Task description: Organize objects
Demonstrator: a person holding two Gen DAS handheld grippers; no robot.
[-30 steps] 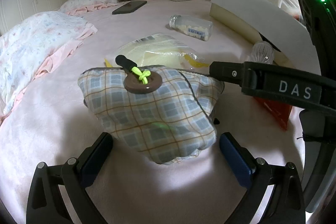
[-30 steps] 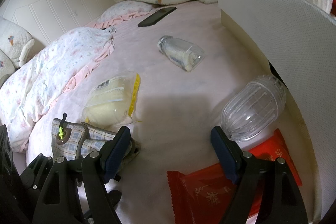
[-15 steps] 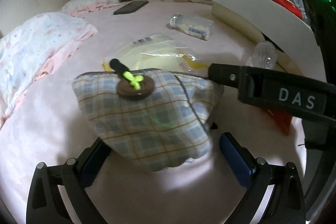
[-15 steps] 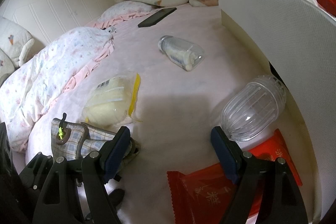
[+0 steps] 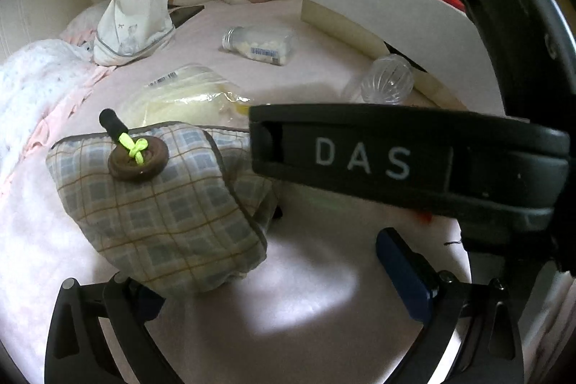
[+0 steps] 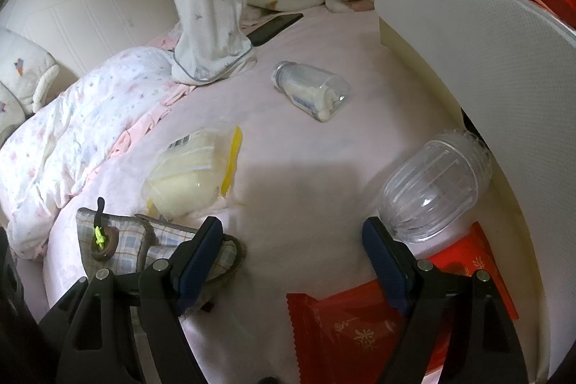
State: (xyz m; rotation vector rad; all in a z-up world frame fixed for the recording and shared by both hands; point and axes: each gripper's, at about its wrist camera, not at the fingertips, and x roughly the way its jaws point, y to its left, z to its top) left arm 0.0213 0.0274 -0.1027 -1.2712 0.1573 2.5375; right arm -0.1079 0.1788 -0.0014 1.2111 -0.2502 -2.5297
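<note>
A plaid fabric pouch [image 5: 158, 204] with a brown button and neon cord lies on the pink bed; it also shows in the right wrist view [image 6: 126, 247]. My left gripper [image 5: 273, 279] is open, its left finger under the pouch's near edge. My right gripper [image 6: 291, 261] is open and empty, above a red snack packet [image 6: 356, 330]. A clear ribbed jar [image 6: 432, 193], a small bottle of pills [image 6: 313, 89] and a yellow zip bag [image 6: 194, 171] lie on the bed.
A white foam board [image 6: 486, 67] stands along the right. A person's leg in white pajamas [image 6: 208, 6] stands on the bed at the back, next to a black phone [image 6: 277, 26]. A floral quilt [image 6: 72, 132] lies at left.
A person's pajama leg has stepped into view at the back. My left gripper has shifted right and closer, so the pouch sits toward its left finger. The right gripper has held still.
</note>
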